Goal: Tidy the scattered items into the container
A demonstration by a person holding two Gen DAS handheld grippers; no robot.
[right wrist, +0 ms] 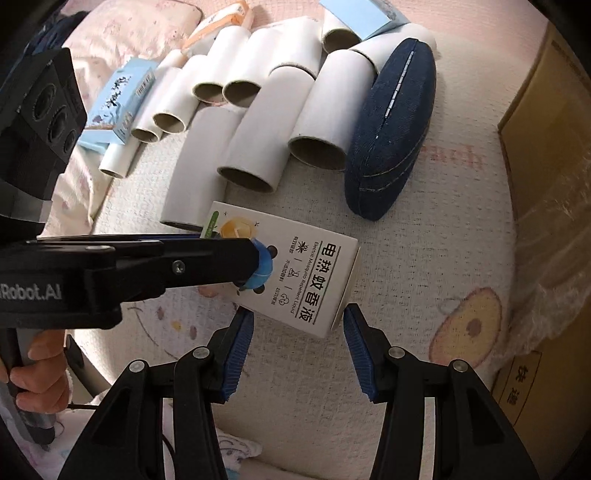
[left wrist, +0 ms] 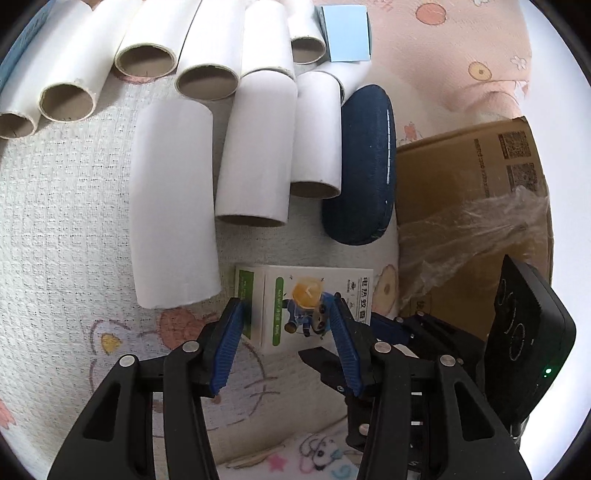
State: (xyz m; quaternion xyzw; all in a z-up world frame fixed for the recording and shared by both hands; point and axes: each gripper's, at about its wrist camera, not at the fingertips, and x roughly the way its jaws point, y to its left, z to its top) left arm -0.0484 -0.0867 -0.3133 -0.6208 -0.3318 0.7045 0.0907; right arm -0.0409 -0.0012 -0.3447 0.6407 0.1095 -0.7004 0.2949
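A white mosquito-repellent box (left wrist: 295, 306) (right wrist: 295, 273) lies on the white textured cloth. My left gripper (left wrist: 288, 310) is open, its blue pads on either side of the box's near end; whether they touch it is unclear. In the right wrist view the left gripper's fingers (right wrist: 207, 258) reach over the box from the left. My right gripper (right wrist: 298, 321) is open and empty, its jaws flanking the box's near corner. Several white cardboard tubes (left wrist: 255, 147) (right wrist: 258, 140) and a dark blue denim case (left wrist: 362, 166) (right wrist: 391, 125) lie beyond. The cardboard box (left wrist: 476, 206) (right wrist: 546, 184) stands at the right.
A light blue box (left wrist: 345, 31) lies behind the tubes. Another light blue carton (right wrist: 122, 99) sits at the left of the tubes. Clear plastic film (left wrist: 461, 236) hangs on the cardboard box. The right gripper's body (left wrist: 524, 343) is beside the cardboard box. The bedding is pink with prints.
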